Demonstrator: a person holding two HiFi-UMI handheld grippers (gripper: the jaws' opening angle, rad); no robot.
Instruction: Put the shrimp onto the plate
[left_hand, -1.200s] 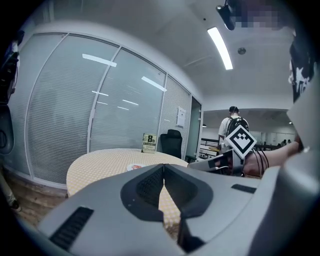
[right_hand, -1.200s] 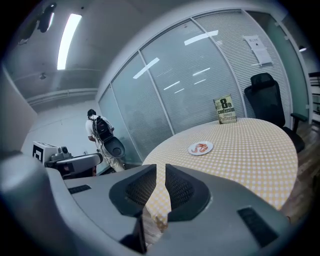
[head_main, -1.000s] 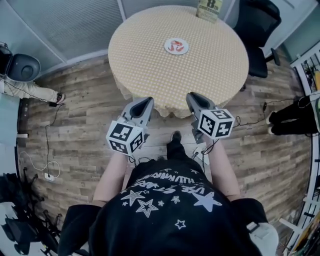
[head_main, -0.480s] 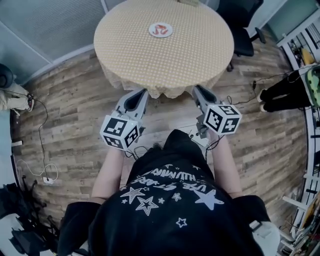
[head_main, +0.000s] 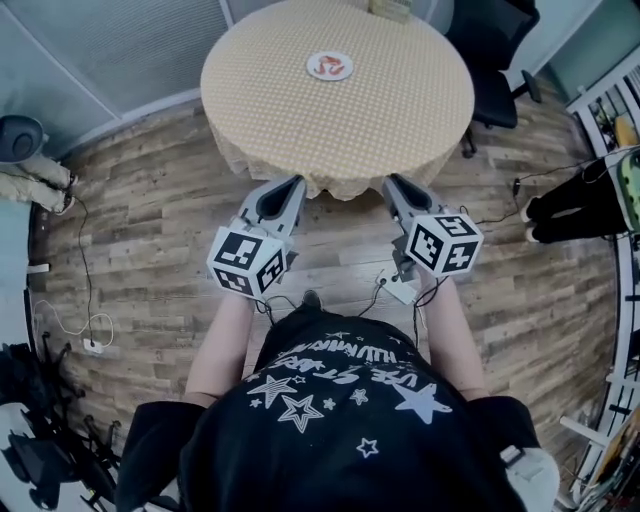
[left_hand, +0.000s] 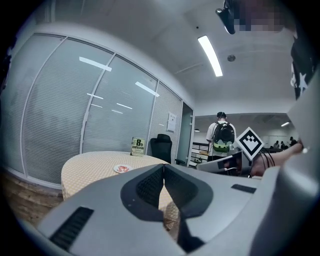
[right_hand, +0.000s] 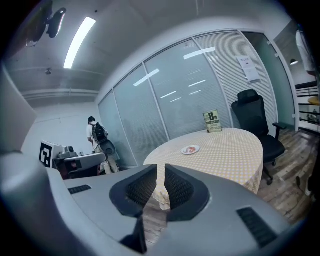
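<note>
Since half a second before, the round table (head_main: 400, 110) had slid a little down and to the right in the head view, and the plate (head_main: 348, 68) with it. Both grippers hung about where they had been, lower centre of the frame.

Much was hard to read from where I stood. The red-orange shape on the plate, the shrimp (head_main: 328, 66) as far as I could tell, was too small to make out in any view (a smear of colour, no more). It lay at the top centre of the head view, well apart from both tools. The sign card (head_main: 390, 8) was cut off by the top edge there, though it stood whole in the right gripper view (right_hand: 213, 121). The person's hands were hidden under the marker cubes, only the forearms showing.

The left gripper (head_main: 285, 192) had its jaws brought together, tips touching, with nothing between them. The right gripper (head_main: 397, 190) had its jaws all but together, a thin slit left between them, and that slit held nothing; only the yellow cloth showed through it. Neither tool touched the table; in the picture their tips sat just at the cloth's near edge.
</note>
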